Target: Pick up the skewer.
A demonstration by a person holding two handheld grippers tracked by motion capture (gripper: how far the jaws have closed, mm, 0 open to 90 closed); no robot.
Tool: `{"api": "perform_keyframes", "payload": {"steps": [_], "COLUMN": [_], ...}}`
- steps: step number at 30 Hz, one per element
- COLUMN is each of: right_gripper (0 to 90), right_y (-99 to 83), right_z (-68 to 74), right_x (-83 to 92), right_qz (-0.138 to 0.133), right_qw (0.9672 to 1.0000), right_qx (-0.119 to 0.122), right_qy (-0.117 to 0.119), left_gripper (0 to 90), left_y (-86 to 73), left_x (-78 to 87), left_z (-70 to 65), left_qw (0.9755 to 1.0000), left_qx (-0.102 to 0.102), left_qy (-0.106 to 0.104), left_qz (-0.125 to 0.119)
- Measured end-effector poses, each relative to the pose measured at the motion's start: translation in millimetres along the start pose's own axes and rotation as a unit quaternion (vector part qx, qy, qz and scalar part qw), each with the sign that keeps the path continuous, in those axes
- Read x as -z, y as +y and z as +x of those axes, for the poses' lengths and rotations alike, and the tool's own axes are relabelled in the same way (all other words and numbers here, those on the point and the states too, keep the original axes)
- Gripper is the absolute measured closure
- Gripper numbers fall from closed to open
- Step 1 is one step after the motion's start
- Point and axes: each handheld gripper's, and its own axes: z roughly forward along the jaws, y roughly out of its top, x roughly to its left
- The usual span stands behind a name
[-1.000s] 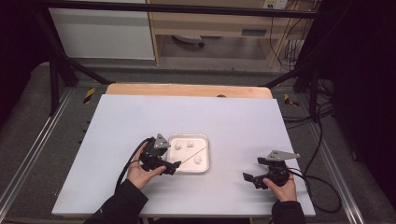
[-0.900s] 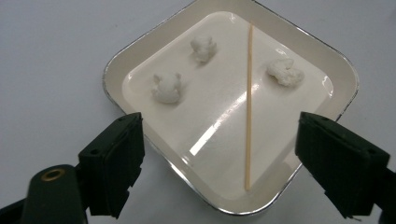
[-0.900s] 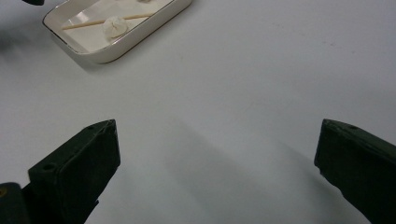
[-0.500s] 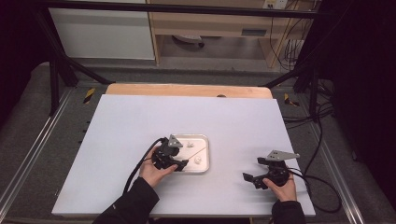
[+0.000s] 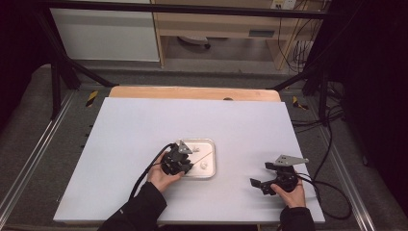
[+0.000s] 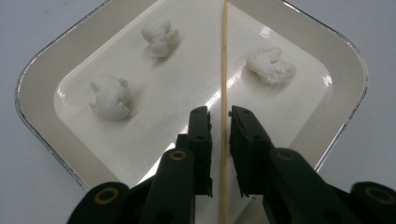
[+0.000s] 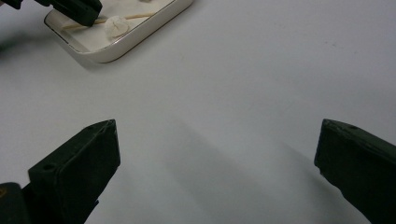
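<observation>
Now the left gripper (image 6: 219, 114) has just been closing around the wooden skewer (image 6: 224, 70) in the white tray (image 6: 42, 84), not quite pinching; next comes squeezing and lifting it, while the right gripper (image 7: 217, 154) waits spread wide.

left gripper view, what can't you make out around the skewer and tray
- Skewer: near end runs off the bottom edge between the jaws of the left gripper; whether the pads touch it is unclear.
- Tray: near corner hidden behind the gripper.
- High view: lumps too small to identify; the left gripper covers the tray's left part.
</observation>
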Motion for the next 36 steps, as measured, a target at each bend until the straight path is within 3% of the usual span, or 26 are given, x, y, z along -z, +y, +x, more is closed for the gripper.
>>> {"api": "perform_keyframes", "payload": {"steps": [6, 12, 23, 36], "right_gripper": [0.7, 0.7, 0.7, 0.7], "right_y": [-0.2, -0.1, 0.1, 0.4], "right_z": [0.1, 0.0, -0.3, 0.5], "right_x": [-0.8, -0.2, 0.1, 0.9], "right_qz": [0.002, 0.001, 0.000, -0.003], "right_qw": [1.0000, 1.0000, 1.0000, 1.0000], "right_qx": [0.001, 0.001, 0.003, 0.005], "right_qy": [0.000, 0.000, -0.001, -0.001], "left_gripper": [87.2, 88.3, 88.9, 89.1], "left_y": [0.5, 1.5, 0.4, 0.0], "left_x": [-1.0, -1.2, 0.2, 21.7], "left_z": [-3.0, -7.6, -6.7, -2.3], "left_qw": [0.9999, 0.9997, 0.9998, 0.9989], "left_qx": [-0.015, -0.024, -0.017, -0.012], "left_qy": [0.001, 0.010, 0.003, 0.002], "left_qz": [0.001, 0.004, -0.011, -0.045]}}
